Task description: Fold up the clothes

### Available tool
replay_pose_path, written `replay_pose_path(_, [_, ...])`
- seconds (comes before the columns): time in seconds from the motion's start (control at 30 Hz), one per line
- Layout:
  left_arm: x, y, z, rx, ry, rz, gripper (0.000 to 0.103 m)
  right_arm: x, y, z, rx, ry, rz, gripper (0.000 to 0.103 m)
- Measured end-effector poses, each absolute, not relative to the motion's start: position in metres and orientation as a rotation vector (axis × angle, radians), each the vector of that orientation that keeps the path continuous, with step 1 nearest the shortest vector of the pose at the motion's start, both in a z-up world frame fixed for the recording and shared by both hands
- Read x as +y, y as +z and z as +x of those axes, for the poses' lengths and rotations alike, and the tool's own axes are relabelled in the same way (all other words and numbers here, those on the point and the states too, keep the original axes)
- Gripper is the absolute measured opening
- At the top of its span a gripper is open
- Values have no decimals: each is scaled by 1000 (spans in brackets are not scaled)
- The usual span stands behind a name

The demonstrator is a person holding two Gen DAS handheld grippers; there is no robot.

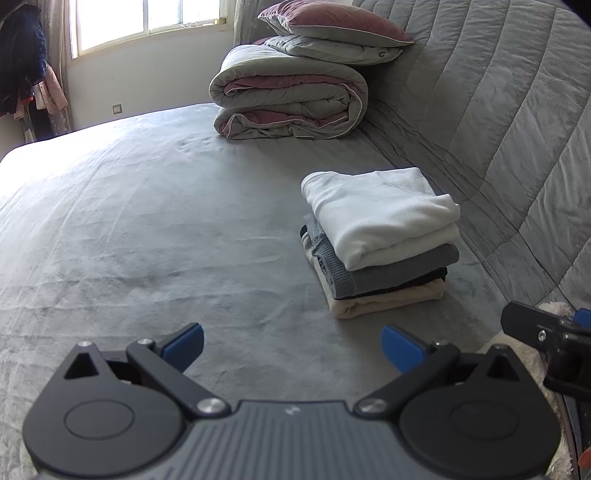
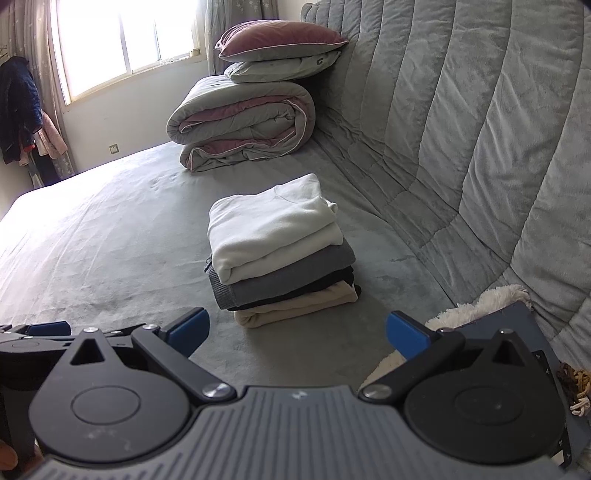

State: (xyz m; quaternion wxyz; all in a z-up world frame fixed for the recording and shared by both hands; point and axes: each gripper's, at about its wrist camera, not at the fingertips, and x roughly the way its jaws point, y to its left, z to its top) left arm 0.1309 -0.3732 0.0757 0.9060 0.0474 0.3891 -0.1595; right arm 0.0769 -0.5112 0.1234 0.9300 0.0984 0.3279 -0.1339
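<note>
- Nearest me, my left gripper (image 1: 291,345) hangs over bare bedsheet with its blue-padded jaws spread wide and nothing between them.
- My right gripper (image 2: 297,332) is likewise wide open and empty, just beside the left one.
- Off to its right lies a fluffy cream garment (image 2: 476,301), shaggy and unfolded, partly under a dark blue flat item I cannot identify.
- Ahead sits the folded stack (image 2: 280,254): soft white on top, ribbed grey, thin black, beige at the bottom, edges squared.
- I judge one fold finished; next I would reach for the fluffy piece and spread it flat.
- Beyond lies the plush grey bed (image 1: 147,221), then a rolled duvet (image 1: 288,99) with pillows (image 1: 332,29) on it.
</note>
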Motion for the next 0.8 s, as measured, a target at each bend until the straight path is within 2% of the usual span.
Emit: replay_pose_path(0.8, [-371,79,127,794,-326,116,102,-506,126,76,669,-275,189,103])
